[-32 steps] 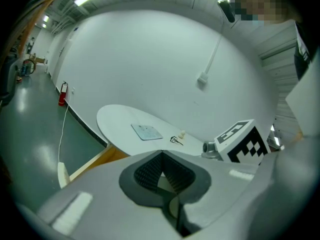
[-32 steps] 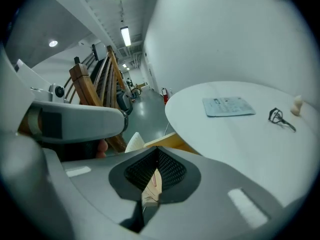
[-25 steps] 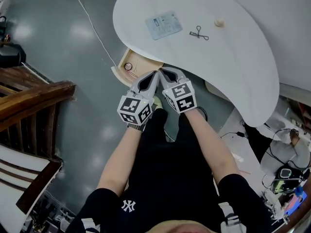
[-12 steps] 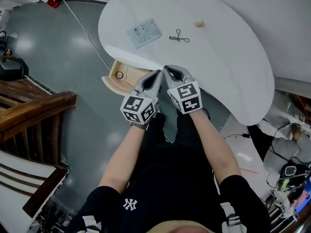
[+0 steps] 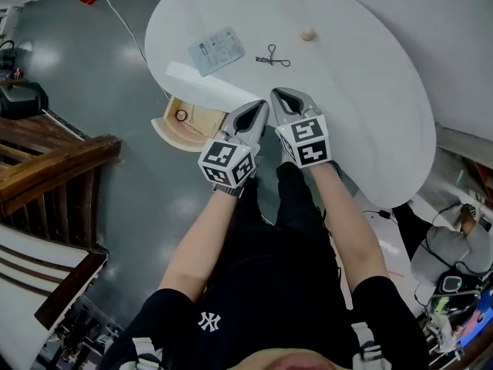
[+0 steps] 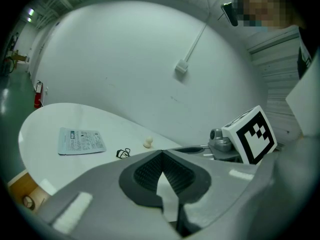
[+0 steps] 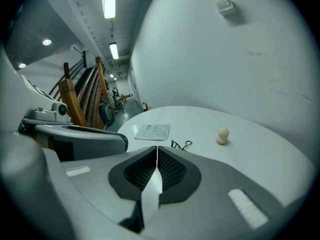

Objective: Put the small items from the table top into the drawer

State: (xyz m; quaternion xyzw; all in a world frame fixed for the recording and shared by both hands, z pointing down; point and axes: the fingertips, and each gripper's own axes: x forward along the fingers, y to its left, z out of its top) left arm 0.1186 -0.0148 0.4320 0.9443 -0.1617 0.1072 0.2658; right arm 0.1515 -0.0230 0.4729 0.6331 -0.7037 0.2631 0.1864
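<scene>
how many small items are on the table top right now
3: a flat packet at the left, a black wire clip in the middle, and a small cream knob right of it. Part of the table near edge is hidden, so more is possible.

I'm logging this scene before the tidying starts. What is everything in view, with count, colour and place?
Rounded white table: one, white, centre.
Flat printed packet: one, pale blue-grey, table's far left.
Small wire clip: one, black, right of the packet.
Small rounded knob: one, cream, right of the clip.
Open wooden drawer: one, light wood, under the table's left edge.
Small ring: one, dark, inside the drawer.
Wooden railing: one, brown, far left.
Left gripper: one, grey, shut, empty, at the table's near edge.
Right gripper: one, grey, shut, empty, beside it.
</scene>
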